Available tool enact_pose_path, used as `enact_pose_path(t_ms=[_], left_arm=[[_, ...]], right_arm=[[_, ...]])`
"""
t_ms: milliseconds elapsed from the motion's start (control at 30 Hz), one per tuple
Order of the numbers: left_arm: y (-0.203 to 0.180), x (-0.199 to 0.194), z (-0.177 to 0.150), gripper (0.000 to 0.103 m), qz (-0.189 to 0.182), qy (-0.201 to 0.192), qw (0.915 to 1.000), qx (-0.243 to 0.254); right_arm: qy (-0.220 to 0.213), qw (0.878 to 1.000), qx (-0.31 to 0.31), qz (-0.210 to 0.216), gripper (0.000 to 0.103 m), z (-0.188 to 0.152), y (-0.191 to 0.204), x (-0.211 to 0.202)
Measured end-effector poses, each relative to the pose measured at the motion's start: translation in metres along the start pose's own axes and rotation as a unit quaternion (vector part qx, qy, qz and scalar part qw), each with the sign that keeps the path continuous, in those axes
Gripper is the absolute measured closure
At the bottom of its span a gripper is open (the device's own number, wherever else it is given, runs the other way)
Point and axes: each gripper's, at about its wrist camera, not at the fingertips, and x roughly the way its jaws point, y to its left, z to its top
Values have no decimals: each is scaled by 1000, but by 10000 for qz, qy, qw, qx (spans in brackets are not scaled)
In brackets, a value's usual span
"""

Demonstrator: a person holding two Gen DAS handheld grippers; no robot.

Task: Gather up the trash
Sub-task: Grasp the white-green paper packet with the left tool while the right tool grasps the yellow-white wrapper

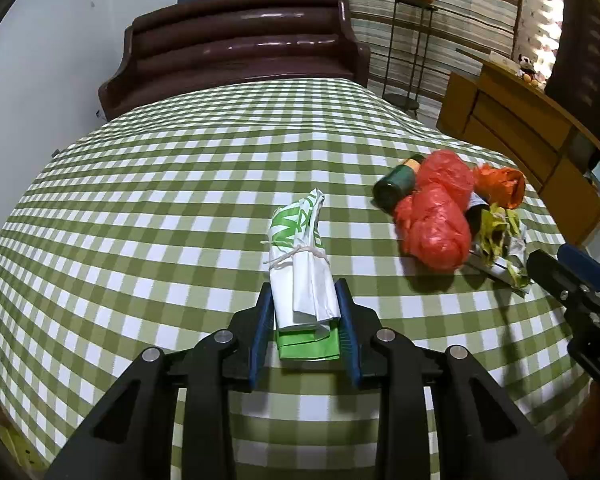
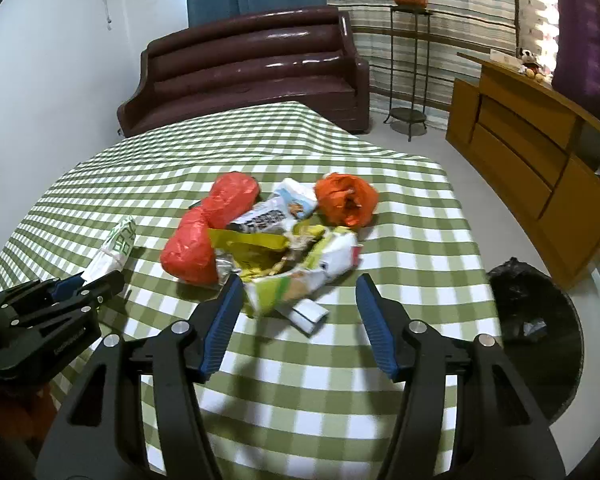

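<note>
Checked tablecloth [image 2: 400,216] carries uncollected trash pile [image 2: 268,240] at twelve o'clock of my open right gripper [image 2: 300,320]. My left gripper [image 1: 305,324] clamps rolled bag [image 1: 300,264]. Lined bin [image 2: 536,320] waits at three o'clock.

The left black plastic two-finger gripper [image 1: 305,312] has angular arms with triangular cut-outs, round silver screws at the pivots, and ribbed blue pads [image 1: 262,334] lining the fingers' inner faces. The right black plastic two-finger gripper [image 2: 300,316] is built alike; at nine o'clock in its view, the other's body bears small embossed lettering, too small to read.
</note>
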Motion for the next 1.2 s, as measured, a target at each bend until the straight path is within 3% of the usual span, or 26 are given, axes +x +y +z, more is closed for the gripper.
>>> enact_pose_path(t_ms=[233, 533, 967, 1200], left_arm=[[5, 1, -1, 71, -51, 23, 10000, -18], [7, 2, 0, 71, -99, 28, 9999, -17], [17, 1, 4, 71, 88, -80, 9999, 22], [17, 2, 4, 71, 90, -95, 9999, 51]], right_arm=[[179, 9997, 19, -178, 44, -1, -3, 12], [280, 9972, 196, -666, 44, -10, -42, 6], [202, 9977, 204, -614, 45, 2, -44, 14], [383, 9977, 69, -553, 67, 7, -37, 30]])
